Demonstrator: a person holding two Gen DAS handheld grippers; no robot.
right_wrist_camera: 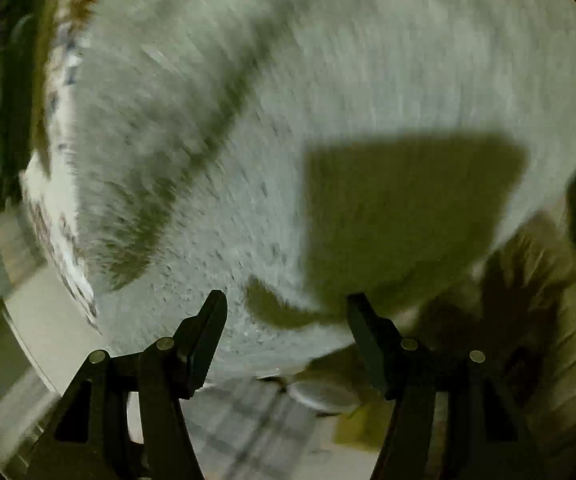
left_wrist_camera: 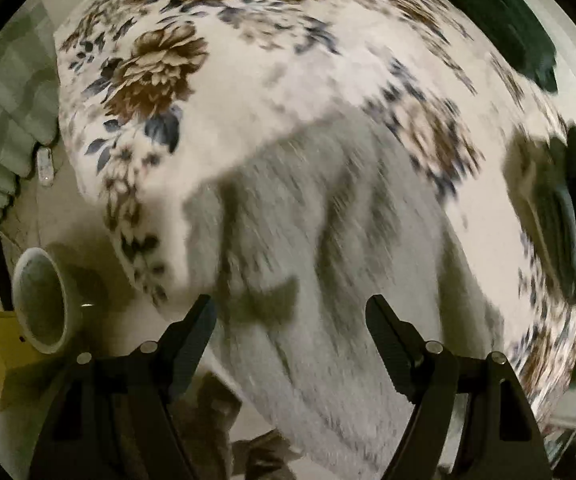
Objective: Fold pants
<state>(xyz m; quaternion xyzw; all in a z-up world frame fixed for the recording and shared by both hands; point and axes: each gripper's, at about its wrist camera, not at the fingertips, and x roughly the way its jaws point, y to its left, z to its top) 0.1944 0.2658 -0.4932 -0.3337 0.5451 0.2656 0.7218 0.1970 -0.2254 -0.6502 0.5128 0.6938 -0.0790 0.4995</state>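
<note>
While both views are motion-blurred, we see the left gripper [left_wrist_camera: 289,312] with fingers spread and holding nothing, the grey pants [left_wrist_camera: 327,240] lying ahead of and between its fingertips on a floral bedspread [left_wrist_camera: 248,80]. Our right gripper [right_wrist_camera: 286,308] is likewise released, the pants [right_wrist_camera: 288,120] filling the view beyond its fingers; a white cup [left_wrist_camera: 42,300] sits left of the left fingers.

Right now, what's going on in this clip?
A person with two hand-held grippers is working on light grey pants spread over a floral-print sheet. The left hand-held gripper and the right hand-held gripper are both open above the fabric, gripping nothing. The pictures are motion-blurred, so how far the fold has got is unclear.
</note>
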